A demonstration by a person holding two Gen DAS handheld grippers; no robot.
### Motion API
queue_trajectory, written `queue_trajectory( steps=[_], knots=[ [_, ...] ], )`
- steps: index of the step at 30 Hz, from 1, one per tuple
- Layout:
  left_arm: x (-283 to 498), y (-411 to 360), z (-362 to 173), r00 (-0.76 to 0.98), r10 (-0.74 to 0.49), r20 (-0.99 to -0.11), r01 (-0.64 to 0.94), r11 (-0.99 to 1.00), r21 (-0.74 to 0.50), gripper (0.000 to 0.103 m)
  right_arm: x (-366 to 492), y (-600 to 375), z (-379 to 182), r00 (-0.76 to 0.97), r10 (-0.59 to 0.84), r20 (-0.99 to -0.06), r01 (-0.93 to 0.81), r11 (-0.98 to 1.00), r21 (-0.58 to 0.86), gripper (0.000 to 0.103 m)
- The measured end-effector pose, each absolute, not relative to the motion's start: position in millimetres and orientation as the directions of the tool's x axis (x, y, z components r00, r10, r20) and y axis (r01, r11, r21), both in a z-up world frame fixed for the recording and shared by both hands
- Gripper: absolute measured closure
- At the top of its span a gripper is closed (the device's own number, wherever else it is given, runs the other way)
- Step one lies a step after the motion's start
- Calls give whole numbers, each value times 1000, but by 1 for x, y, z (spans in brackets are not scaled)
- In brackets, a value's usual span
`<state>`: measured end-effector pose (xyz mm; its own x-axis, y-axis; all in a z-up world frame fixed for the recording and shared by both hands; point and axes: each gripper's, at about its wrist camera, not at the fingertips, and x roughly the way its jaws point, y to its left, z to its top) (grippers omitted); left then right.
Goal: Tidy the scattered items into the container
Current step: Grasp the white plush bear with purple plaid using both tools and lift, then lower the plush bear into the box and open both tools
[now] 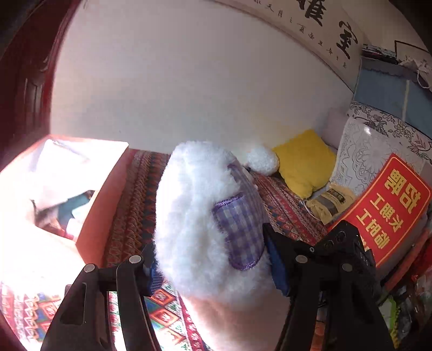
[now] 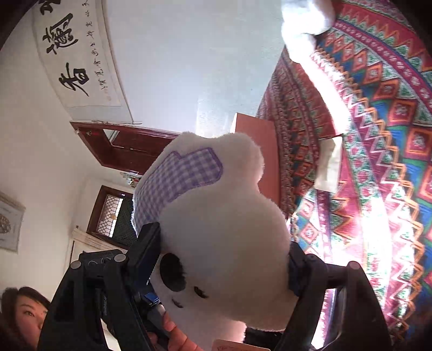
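In the left wrist view a white plush toy [image 1: 194,205] with a purple checked patch hangs above the patterned bedspread [image 1: 135,194], and my left gripper [image 1: 213,259] is shut on it, pads pressing its sides. To its left stands the orange box [image 1: 100,205], top open, with several items inside. In the right wrist view my right gripper [image 2: 221,248] is shut on a white plush head [image 2: 224,243] with a black nose and a purple checked ear. The orange box [image 2: 256,140] shows behind it. I cannot tell whether both grippers hold the same toy.
A yellow cushion [image 1: 305,162], a tan packet [image 1: 332,199] and a red sign [image 1: 386,208] lie at the bed's far right. More white plush [image 2: 305,24] and a pale card [image 2: 328,164] rest on the bedspread [image 2: 378,135]. A person's hand [image 2: 172,337] is below the right gripper.
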<state>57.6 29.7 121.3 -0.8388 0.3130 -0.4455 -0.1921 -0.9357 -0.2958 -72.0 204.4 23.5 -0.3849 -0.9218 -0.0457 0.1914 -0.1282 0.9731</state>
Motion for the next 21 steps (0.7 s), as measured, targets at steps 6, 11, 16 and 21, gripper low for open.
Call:
queue_trajectory(
  steps=[6, 11, 16, 21],
  knots=[
    [42, -44, 180, -919, 172, -354, -65, -953, -296, 39, -97, 132, 85, -296, -955, 22, 303, -73, 950, 27],
    [4, -114, 206, -937, -35, -347, 112, -973, -204, 22, -137, 45, 139, -271, -963, -6, 437, -128, 891, 26],
    [-60, -181, 136, -763, -383, -520, 416, -908, 58, 17, -175, -37, 131, -430, -832, -351, 420, -529, 737, 18],
    [-101, -229, 69, -579, -477, -661, 490, -852, 186, 17, -186, -85, 97, -470, -637, -611, 413, -771, 485, 19]
  ],
)
